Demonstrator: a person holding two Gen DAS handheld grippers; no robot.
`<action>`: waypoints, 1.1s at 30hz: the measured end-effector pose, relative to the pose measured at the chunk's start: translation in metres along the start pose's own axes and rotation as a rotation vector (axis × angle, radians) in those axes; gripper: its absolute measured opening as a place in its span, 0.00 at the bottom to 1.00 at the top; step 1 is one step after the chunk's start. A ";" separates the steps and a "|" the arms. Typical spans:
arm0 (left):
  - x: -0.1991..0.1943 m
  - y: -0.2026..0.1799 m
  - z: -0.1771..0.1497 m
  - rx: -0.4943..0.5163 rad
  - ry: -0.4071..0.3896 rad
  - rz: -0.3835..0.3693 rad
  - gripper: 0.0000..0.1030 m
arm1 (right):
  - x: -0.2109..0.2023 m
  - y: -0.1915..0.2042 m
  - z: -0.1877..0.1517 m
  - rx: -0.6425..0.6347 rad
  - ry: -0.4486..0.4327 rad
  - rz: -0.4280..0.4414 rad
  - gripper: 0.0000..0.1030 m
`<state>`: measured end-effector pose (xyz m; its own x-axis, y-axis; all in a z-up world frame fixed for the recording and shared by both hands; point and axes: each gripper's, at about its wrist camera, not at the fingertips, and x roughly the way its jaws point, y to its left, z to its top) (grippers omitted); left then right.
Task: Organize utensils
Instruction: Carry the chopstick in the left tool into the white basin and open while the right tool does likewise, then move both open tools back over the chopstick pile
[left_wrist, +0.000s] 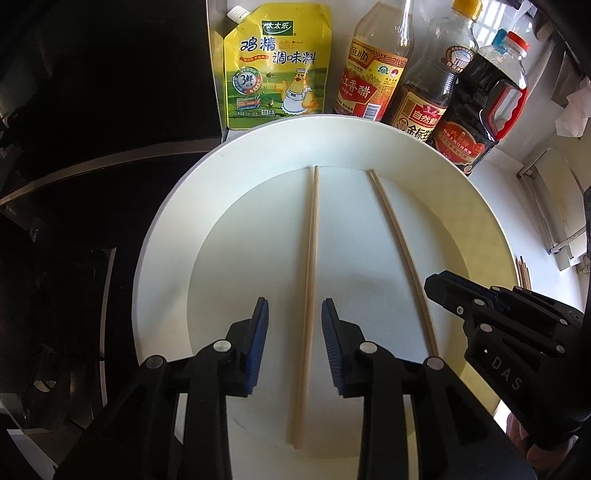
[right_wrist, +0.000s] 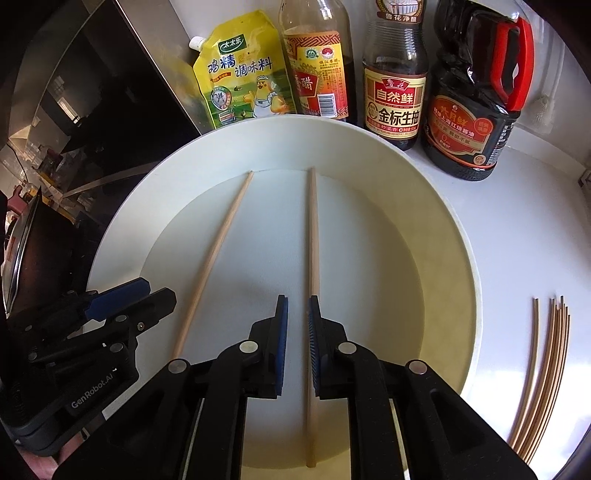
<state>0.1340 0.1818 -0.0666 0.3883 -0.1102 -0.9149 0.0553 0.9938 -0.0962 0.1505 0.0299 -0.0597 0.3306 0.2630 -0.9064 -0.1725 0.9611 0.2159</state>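
- Two wooden chopsticks lie inside the white plate (left_wrist: 173, 236), well apart from each other, both with the long axis running away from the grippers toward the bottles.
- The left gripper (left_wrist: 293, 310) is released; the left chopstick (left_wrist: 309, 280) passes between its pads, parallel to them, touching neither.
- The right gripper (right_wrist: 298, 306) is also unclenched but narrower; the right chopstick (right_wrist: 313, 236) lies in its gap, close to the right pad. I cannot tell if it touches.
- Each hand is nearest to its own stick, so I judge that each needs only to close.
- A bundle of chopsticks (right_wrist: 543, 373) lies on the counter, right of the right gripper, outside the plate.
- Ahead: a yellow pouch (right_wrist: 240, 79) reading "鸡精调味料", a bottle (right_wrist: 393, 103) reading "自然鲜 金标生抽".
- The gripper bodies read "DAS" and "GenRobot.AI".
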 end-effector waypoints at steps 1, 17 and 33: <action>-0.002 0.001 -0.001 -0.003 -0.004 0.003 0.30 | -0.002 0.000 -0.001 -0.002 -0.002 0.000 0.10; -0.045 -0.010 -0.029 -0.022 -0.081 0.023 0.39 | -0.062 -0.002 -0.040 -0.030 -0.080 -0.013 0.19; -0.068 -0.077 -0.056 0.023 -0.095 -0.008 0.48 | -0.111 -0.047 -0.090 -0.005 -0.124 -0.067 0.29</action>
<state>0.0514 0.1133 -0.0186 0.4734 -0.1202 -0.8726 0.0795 0.9924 -0.0935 0.0382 -0.0523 -0.0021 0.4537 0.2066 -0.8668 -0.1508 0.9765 0.1539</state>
